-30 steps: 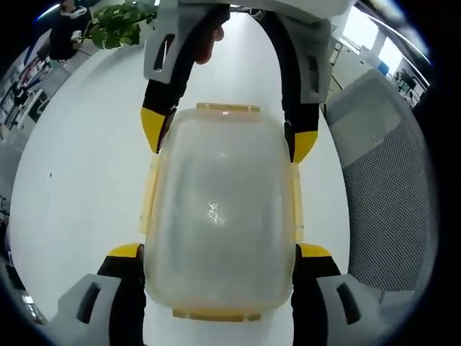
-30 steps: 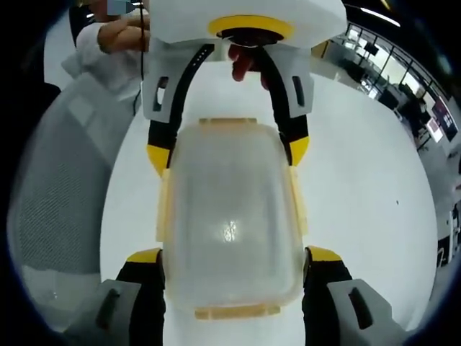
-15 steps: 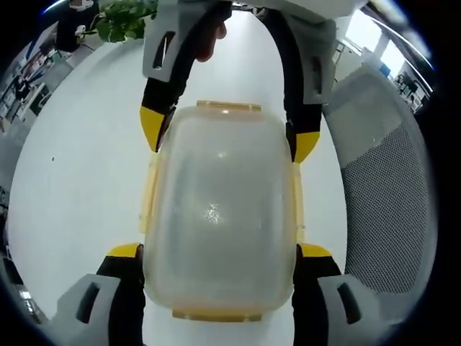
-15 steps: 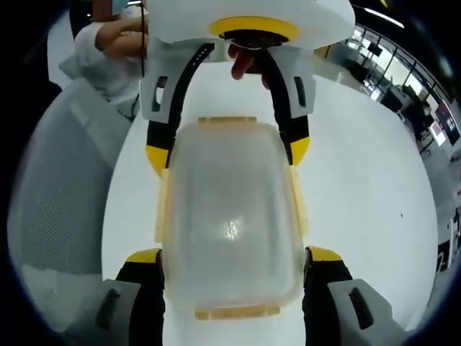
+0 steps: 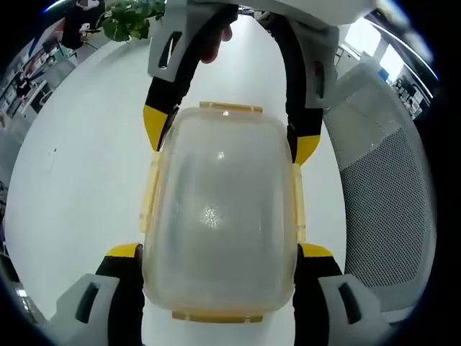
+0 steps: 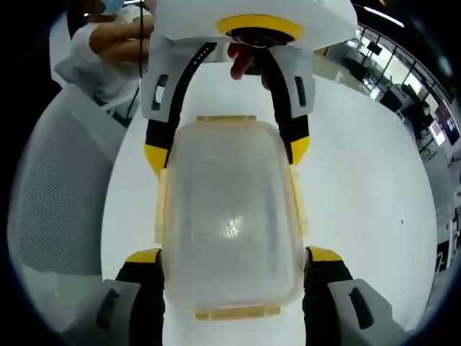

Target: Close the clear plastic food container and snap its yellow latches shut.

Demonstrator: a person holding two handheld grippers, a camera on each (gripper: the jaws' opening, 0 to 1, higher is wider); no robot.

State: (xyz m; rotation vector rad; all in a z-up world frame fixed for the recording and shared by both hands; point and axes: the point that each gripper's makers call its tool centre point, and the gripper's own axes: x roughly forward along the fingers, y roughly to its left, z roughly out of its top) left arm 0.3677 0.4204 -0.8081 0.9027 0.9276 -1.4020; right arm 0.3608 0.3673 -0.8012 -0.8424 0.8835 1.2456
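Container [image 5: 220, 216] lidded, contents unclear, 2 grippers' jaws astride, white table [image 5: 79, 187]

A white table [image 5: 79, 194] carries everything here, its top smooth and glossy (ceiling lights glint off it). Lying directly on it is the clear plastic food container [image 5: 220, 216], lid on, with yellow latches [image 5: 149, 194] along its sides and ends. A potted plant [image 5: 126, 18] sits at the table's far edge.
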